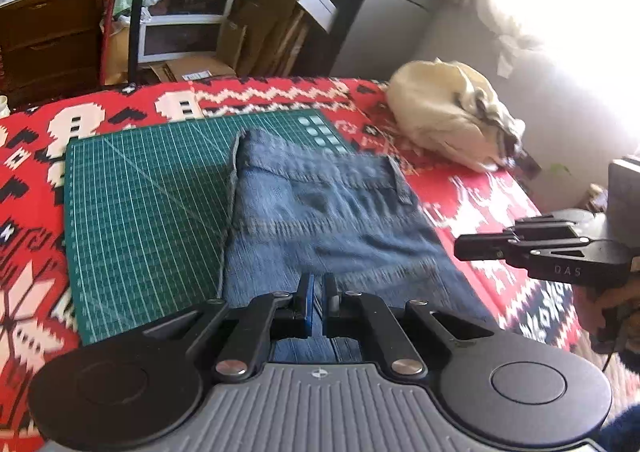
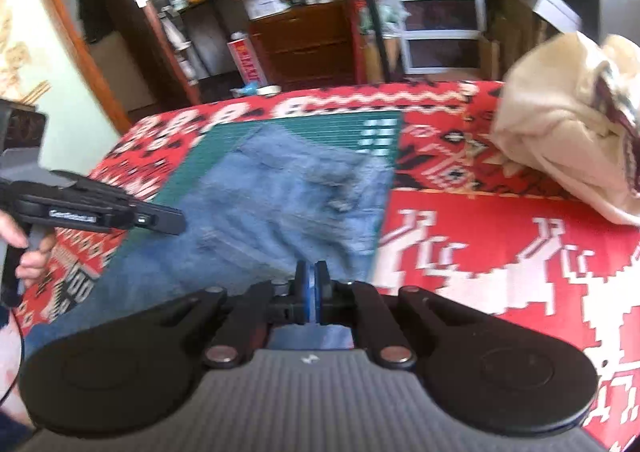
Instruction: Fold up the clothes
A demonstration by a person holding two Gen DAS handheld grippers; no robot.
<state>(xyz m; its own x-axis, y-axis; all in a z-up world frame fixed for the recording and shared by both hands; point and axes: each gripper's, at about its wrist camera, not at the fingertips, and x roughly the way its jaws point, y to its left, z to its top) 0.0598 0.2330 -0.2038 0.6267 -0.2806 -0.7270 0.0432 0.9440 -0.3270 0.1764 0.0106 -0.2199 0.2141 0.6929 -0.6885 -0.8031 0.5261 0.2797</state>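
Cloth: a red woven cloth with white and black geometric patterns (image 1: 472, 196) is spread over the whole work surface.
Cutting mat: a dark green gridded cutting mat (image 1: 144, 204) is laid flat on the red cloth; it is taken as the landmark below.
Jeans: a folded pair of blue denim jeans (image 1: 328, 220) is laid on the right half of the cutting mat, its right edge reaching past the mat's edge onto the red cloth, its near part running under both grippers.
Bundle: a crumpled cream fabric bundle (image 1: 444, 116) is seen on the red cloth, well apart from the cutting mat, beyond its far right corner.
Left gripper: the black left gripper (image 1: 319, 298) is held over the near edge of the jeans, at the mat's near side; a narrow gap is shown between its blue-padded jaws, with nothing held.
Right gripper: the black right gripper (image 2: 311, 284) is held near the jeans' right edge, by the mat's right side; its jaws are pressed together, and whether denim is pinched cannot be told.
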